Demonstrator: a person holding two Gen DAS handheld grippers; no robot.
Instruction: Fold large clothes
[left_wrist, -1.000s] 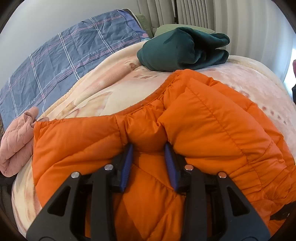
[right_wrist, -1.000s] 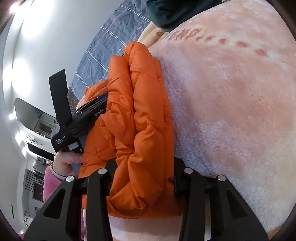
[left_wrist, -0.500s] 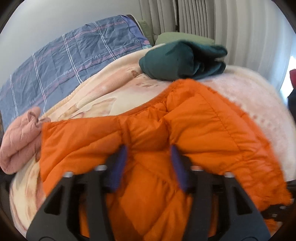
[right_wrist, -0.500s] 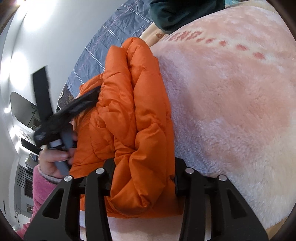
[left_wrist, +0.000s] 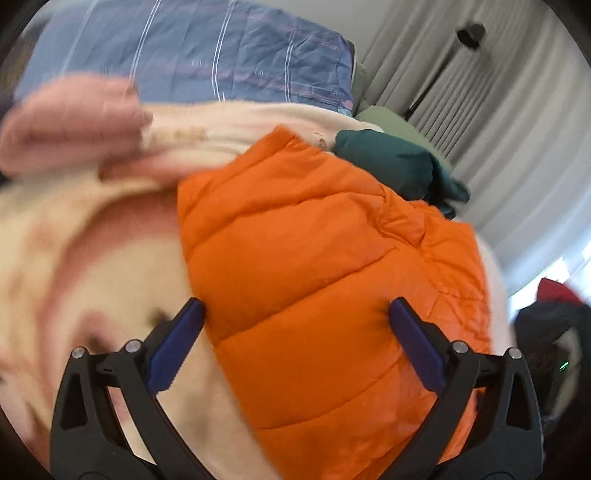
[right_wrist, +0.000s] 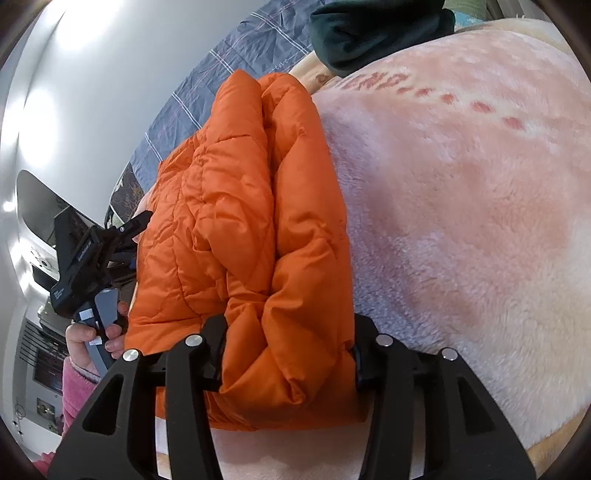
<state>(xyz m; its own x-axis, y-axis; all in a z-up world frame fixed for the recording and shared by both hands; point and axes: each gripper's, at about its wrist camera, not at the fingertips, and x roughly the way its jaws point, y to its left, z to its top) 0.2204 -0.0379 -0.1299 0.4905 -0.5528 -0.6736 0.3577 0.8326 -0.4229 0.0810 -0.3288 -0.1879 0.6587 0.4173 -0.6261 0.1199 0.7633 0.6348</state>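
Your bed (right_wrist: 480, 221) fills both views, spread with a pale pink fleece blanket (left_wrist: 92, 258), a blue checked quilt (left_wrist: 240, 55) lying behind it against the wall. On the blanket sits the orange puffer jacket (left_wrist: 314, 277), bulky and doubled over on itself; from the right wrist view you see its stacked layers edge-on. Beyond it, a folded dark green garment (left_wrist: 388, 166) rests near the curtains, and a pink quilted piece (left_wrist: 70, 122) lies off to the far left, blurred.

What has changed is your left claw (left_wrist: 295, 347). A second ago its blue pads were pinching a ridge of the jacket; now its jaws are opening and stand wide, with the jacket lying between them but untouched by either pad. The view has also swung and rolled, so the jacket sits skewed to the right. You have let go of that side, which suggests the fold you carried over is set down.

Your right claw (right_wrist: 288, 350) sits at a middling width, its jaws opening slightly, yet the fingers still press the thick folded edge on both sides. I'd judge this fold nearly finished: release the right side, then check the bundle keeps its shape, since puffy fabric springs back.
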